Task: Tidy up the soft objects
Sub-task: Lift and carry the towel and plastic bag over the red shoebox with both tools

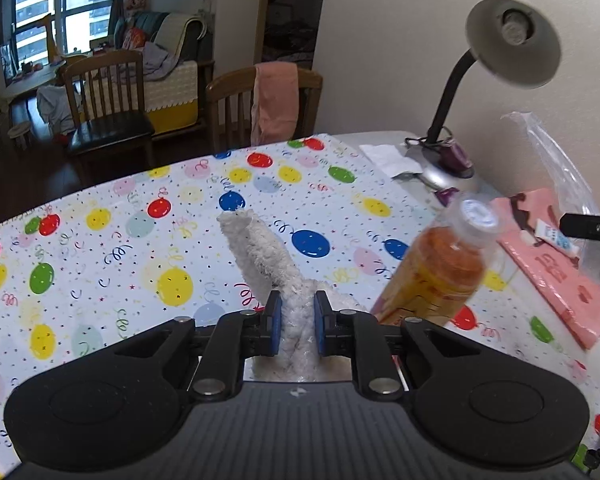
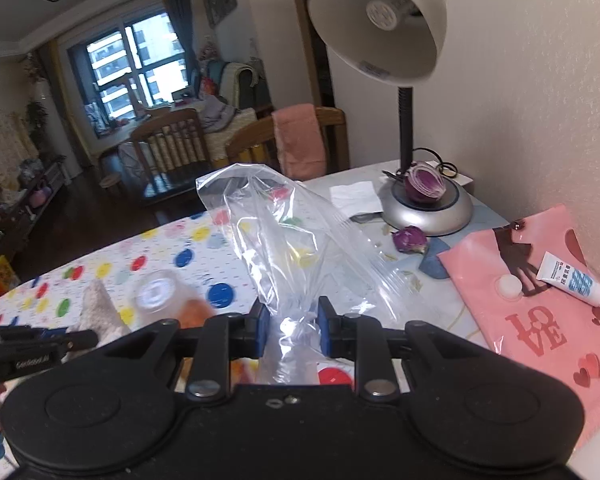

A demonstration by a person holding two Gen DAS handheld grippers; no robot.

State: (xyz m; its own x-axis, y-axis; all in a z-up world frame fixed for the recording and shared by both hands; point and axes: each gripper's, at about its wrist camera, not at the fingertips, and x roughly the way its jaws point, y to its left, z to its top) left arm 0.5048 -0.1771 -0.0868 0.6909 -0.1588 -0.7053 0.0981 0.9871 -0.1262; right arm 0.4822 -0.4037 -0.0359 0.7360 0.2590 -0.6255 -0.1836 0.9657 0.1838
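My left gripper (image 1: pixel 297 322) is shut on a white fluffy plush toy (image 1: pixel 260 252), holding it above the balloon-print tablecloth (image 1: pixel 100 248); a long fuzzy part sticks up past the fingers. The plush also shows at the left of the right wrist view (image 2: pixel 96 304). My right gripper (image 2: pixel 291 326) is shut on a clear plastic zip bag (image 2: pixel 284 232), which stands up crumpled in front of the fingers. The bag also shows at the right edge of the left wrist view (image 1: pixel 560 168).
An orange drink bottle (image 1: pixel 444 268) stands tilted just right of the plush. A desk lamp (image 2: pixel 412 184) stands at the back right with purple onion pieces (image 2: pixel 424 186) on its base. A pink LOVE bag (image 2: pixel 540 312) with a white tube (image 2: pixel 572 280) lies at the right. Wooden chairs (image 1: pixel 112 96) stand beyond the table.
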